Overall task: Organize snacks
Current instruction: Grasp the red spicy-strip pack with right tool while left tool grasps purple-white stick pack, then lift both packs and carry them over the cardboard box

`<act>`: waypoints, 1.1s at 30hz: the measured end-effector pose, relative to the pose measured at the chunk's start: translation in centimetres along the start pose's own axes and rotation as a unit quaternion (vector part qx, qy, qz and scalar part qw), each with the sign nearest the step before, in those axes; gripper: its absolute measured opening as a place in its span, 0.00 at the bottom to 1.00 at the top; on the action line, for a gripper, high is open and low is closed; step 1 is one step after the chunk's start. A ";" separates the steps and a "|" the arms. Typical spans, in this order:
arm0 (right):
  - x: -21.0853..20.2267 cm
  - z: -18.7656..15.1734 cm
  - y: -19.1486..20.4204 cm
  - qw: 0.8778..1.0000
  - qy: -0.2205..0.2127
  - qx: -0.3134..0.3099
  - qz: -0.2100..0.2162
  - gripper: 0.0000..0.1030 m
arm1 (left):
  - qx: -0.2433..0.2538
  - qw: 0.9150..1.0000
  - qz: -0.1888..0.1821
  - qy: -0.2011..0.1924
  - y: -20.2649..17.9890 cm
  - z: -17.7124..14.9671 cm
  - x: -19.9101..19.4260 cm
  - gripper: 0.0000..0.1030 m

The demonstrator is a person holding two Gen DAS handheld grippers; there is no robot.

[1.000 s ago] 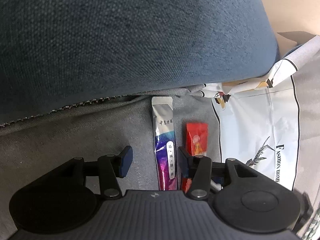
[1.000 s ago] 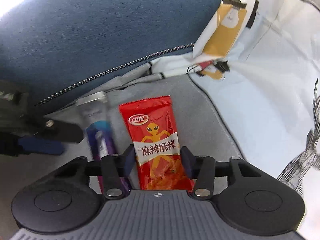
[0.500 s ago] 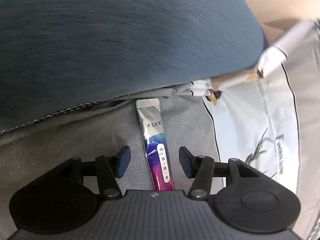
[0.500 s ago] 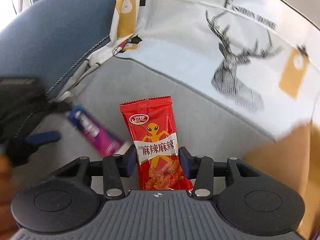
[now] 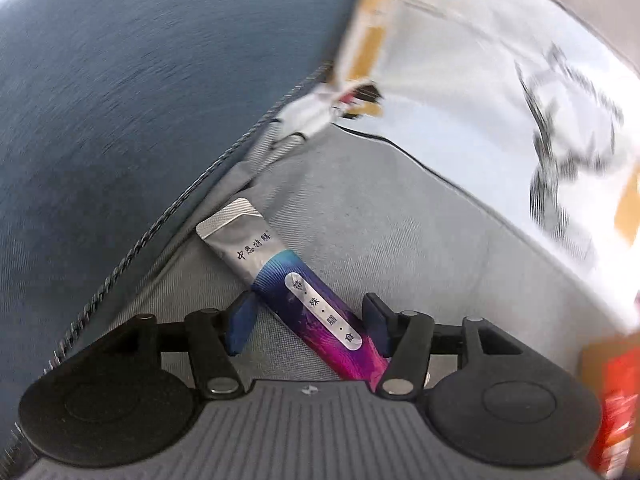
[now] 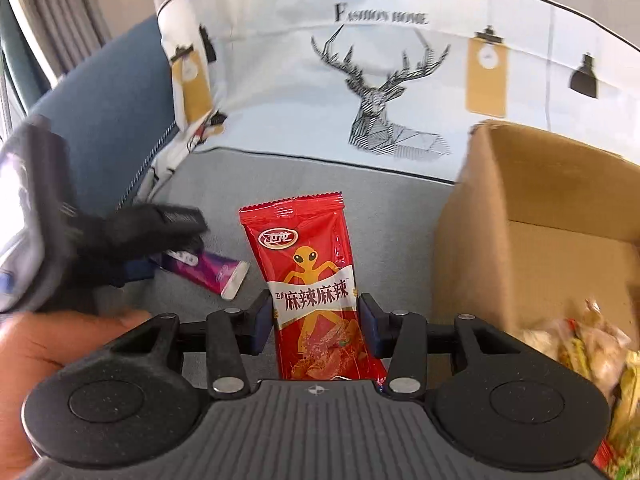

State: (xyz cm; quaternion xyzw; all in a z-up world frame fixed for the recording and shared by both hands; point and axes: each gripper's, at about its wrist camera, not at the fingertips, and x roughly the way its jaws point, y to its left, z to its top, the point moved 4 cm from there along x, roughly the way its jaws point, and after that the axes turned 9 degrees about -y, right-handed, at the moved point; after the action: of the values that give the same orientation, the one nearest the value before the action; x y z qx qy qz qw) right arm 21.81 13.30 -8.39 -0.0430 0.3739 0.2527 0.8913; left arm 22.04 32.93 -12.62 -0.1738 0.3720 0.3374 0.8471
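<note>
My right gripper (image 6: 316,322) is shut on a red spicy-snack packet (image 6: 310,284) and holds it upright above the grey sofa seat (image 6: 320,184). My left gripper (image 5: 306,316) is shut on a purple and silver stick sachet (image 5: 296,292), which lies slanted between the pads. The left gripper (image 6: 132,236) also shows blurred at the left of the right wrist view, with the sachet's end (image 6: 216,270) sticking out. An open cardboard box (image 6: 536,240) with several snack packets (image 6: 592,356) stands at the right.
A white cushion with a deer print (image 6: 380,80) leans at the back of the sofa. A dark blue cushion (image 5: 140,80) fills the left. The box edge and red packet (image 5: 612,412) show at the left wrist view's lower right. A hand (image 6: 48,344) holds the left gripper.
Both grippers have lifted their snacks off the seat and swung right toward the box. The left gripper closed on the sachet, which now sits slanted in it.
</note>
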 end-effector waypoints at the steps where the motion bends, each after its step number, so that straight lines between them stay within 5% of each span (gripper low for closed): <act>1: -0.7 0.0 -0.1 1.000 -0.006 -0.001 -0.001 0.46 | 0.017 1.000 0.000 -0.004 -0.3 -0.3 -0.2 0.49; 4: -2.6 -0.3 -0.5 1.000 -0.020 -0.005 -0.006 0.46 | 0.050 0.999 -0.013 -0.008 -0.2 -0.6 -0.7 0.29; 8: -5.7 -1.1 -0.7 0.999 -0.033 -0.008 -0.002 0.46 | 0.063 0.997 -0.040 0.000 1.0 -1.3 -1.9 0.18; 15: -10.5 -4.9 0.4 0.999 -0.031 -0.017 0.026 0.45 | 0.105 0.988 -0.107 0.029 2.0 -3.3 -5.5 0.17; 21: -12.6 -9.7 2.6 0.996 -0.021 -0.035 0.076 0.46 | 0.167 0.969 -0.181 0.020 4.2 -6.6 -12.0 0.17; 29: -10.7 -16.3 5.0 0.993 0.005 -0.068 0.098 0.44 | 0.106 0.971 -0.209 0.044 7.5 -11.6 -15.2 0.17; 33: -9.8 -18.0 4.9 0.993 0.015 -0.063 0.096 0.44 | 0.118 0.973 -0.187 0.060 8.1 -12.8 -15.1 0.19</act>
State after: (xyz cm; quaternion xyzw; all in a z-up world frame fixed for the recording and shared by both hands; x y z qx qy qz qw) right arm 2.03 8.67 -14.01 -0.0664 0.3729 0.3597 0.8527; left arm 2.31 25.09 -10.17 -0.1593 0.4203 0.1159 0.8857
